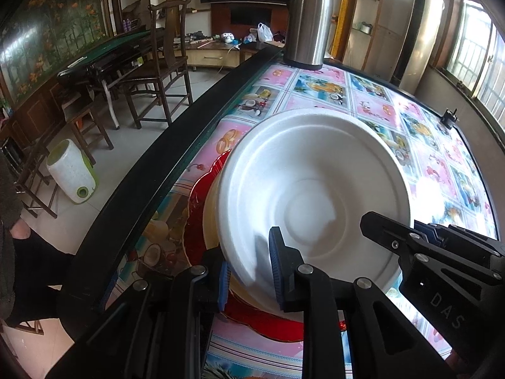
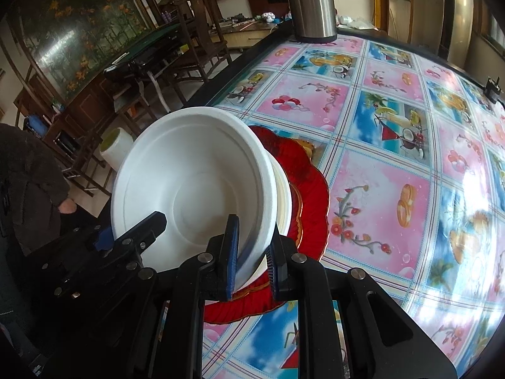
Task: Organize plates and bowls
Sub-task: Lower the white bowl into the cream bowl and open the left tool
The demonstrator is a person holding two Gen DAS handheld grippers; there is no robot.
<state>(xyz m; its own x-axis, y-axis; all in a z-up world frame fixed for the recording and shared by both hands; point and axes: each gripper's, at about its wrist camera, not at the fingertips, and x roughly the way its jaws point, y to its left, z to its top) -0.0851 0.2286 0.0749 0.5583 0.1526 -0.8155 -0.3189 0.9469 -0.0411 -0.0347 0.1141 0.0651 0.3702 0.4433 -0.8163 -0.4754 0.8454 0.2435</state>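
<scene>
A white foam bowl (image 1: 315,189) (image 2: 189,183) is tilted over a cream bowl (image 1: 210,214) (image 2: 282,195), which sits on a red scalloped plate (image 1: 195,195) (image 2: 312,189) near the table's left edge. My left gripper (image 1: 249,246) (image 2: 132,229) is shut on the bowl's near-left rim, one blue pad inside and one outside. My right gripper (image 2: 252,232) (image 1: 397,224) is shut on the rim at the opposite side, its pads pinching the wall. Whether the white bowl touches the cream one is hidden.
A steel flask (image 1: 307,22) (image 2: 312,3) stands at the far end of the patterned tablecloth (image 2: 394,158). A small black clamp (image 1: 448,117) sits at the far right edge. The black table rim (image 1: 151,173) runs along the left; chairs and a white-green bin (image 1: 72,173) are beyond it.
</scene>
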